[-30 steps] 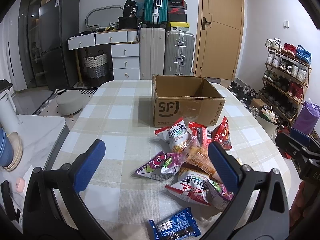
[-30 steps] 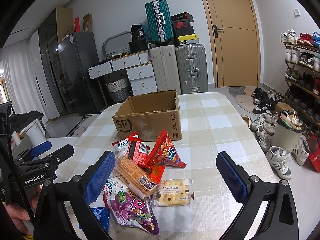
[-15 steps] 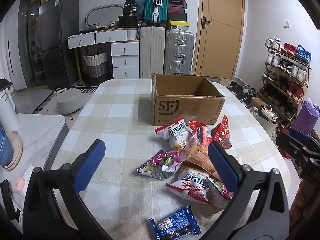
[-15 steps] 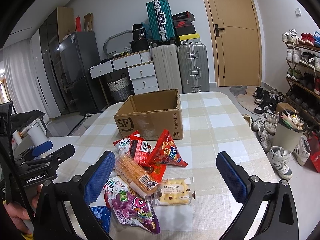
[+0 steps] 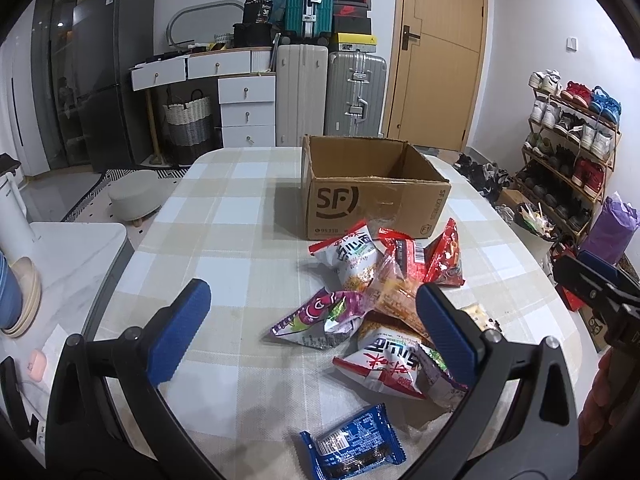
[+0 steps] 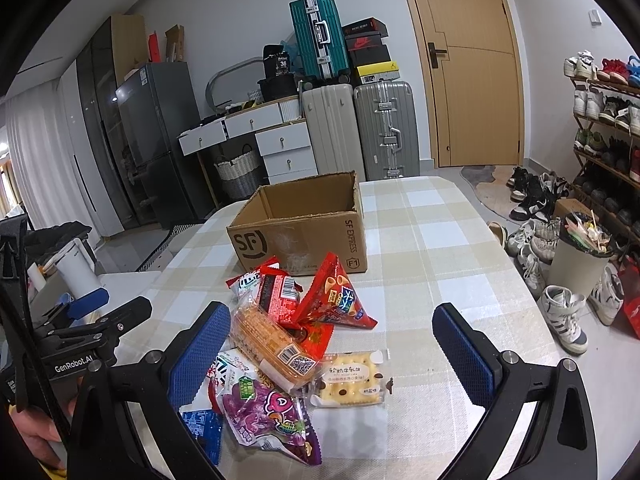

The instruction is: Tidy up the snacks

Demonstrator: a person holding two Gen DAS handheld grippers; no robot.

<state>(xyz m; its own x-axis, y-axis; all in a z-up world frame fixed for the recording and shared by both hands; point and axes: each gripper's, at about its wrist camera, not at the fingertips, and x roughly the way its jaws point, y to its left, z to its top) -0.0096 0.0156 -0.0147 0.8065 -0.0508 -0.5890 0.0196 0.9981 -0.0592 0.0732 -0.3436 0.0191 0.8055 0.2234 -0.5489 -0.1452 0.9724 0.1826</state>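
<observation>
Nothing was packed: the cardboard box (image 5: 376, 190) sat empty, snacks (image 6: 296, 336) heaped before it, both tools (image 5: 312, 328) (image 6: 332, 354) spread empty.

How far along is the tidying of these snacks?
Nothing looks done yet: what shows of the inside of the cardboard box is bare, and the snack packets lie heaped on the table in front of it. Nothing is in hand either; the left gripper and right gripper are both open and hold nothing. Every packet is left to move.
</observation>
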